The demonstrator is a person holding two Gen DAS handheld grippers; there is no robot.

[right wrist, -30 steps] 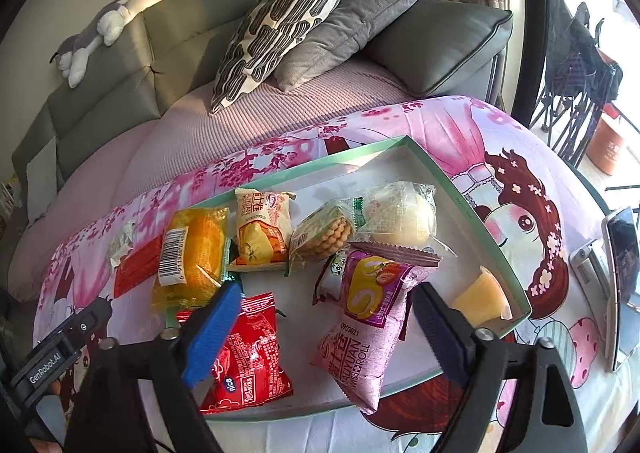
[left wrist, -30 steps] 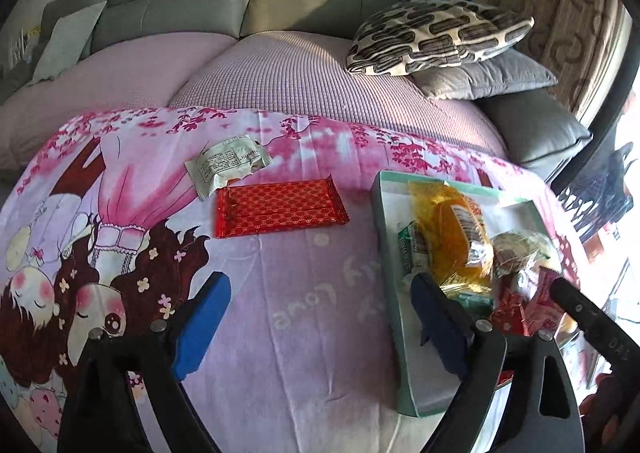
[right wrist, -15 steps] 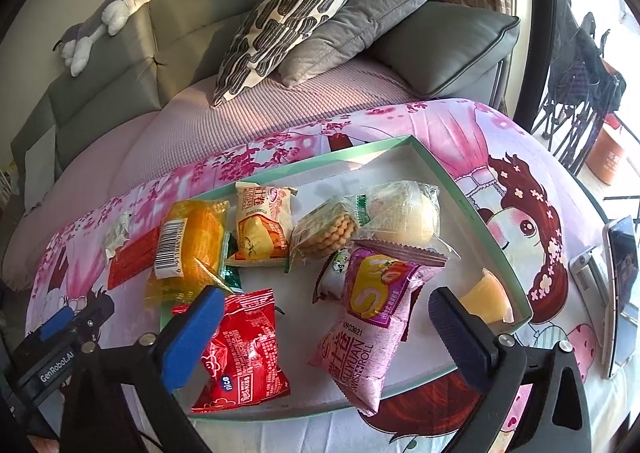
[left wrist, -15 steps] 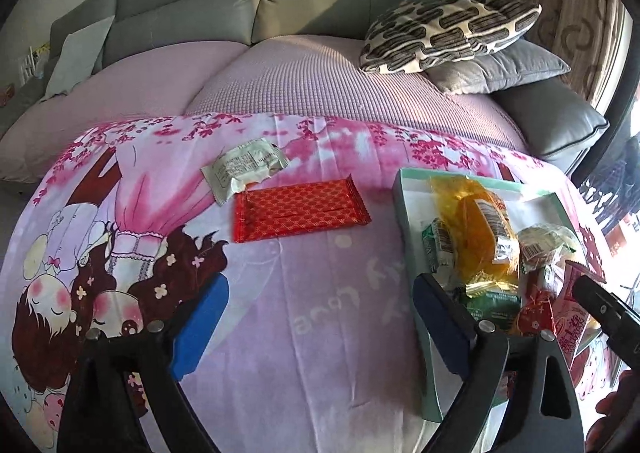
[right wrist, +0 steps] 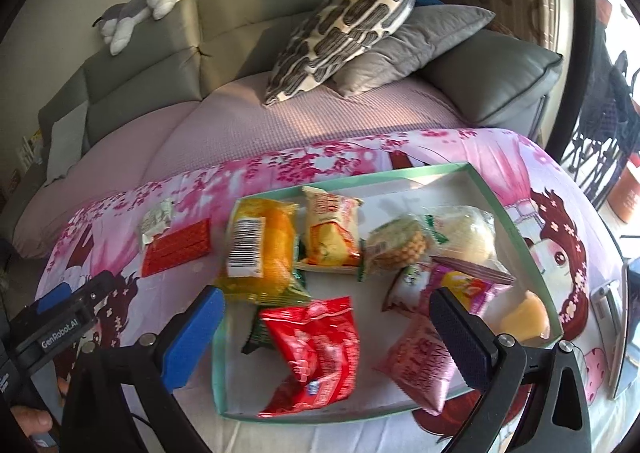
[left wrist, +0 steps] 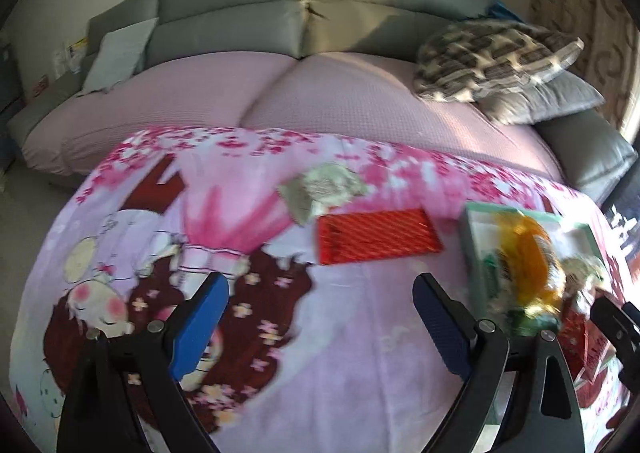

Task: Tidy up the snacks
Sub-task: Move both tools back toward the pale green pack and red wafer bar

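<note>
- left gripper [left wrist: 320, 317] spread wide, holding nothing, above pink blanket [left wrist: 340, 373]
- red flat packet [left wrist: 378, 236] at 12 o'clock from it, pale green packet [left wrist: 322, 191] touching its 10 o'clock corner
- right gripper [right wrist: 326, 327] also wide apart, grasping nothing, over green tray [right wrist: 516, 221]
- red snack bag [right wrist: 316, 349] between its fingers, orange packet [right wrist: 262, 249] at 11 o'clock

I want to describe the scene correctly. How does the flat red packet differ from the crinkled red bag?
The flat red packet lies on the pink blanket, outside the green tray; the crinkled red bag lies inside the tray. The flat red packet is a smooth, thin rectangle with a fine pattern; the crinkled red bag is puffy and wrinkled. The packet looks smaller in this view. Both are red, and neither is held.
</note>
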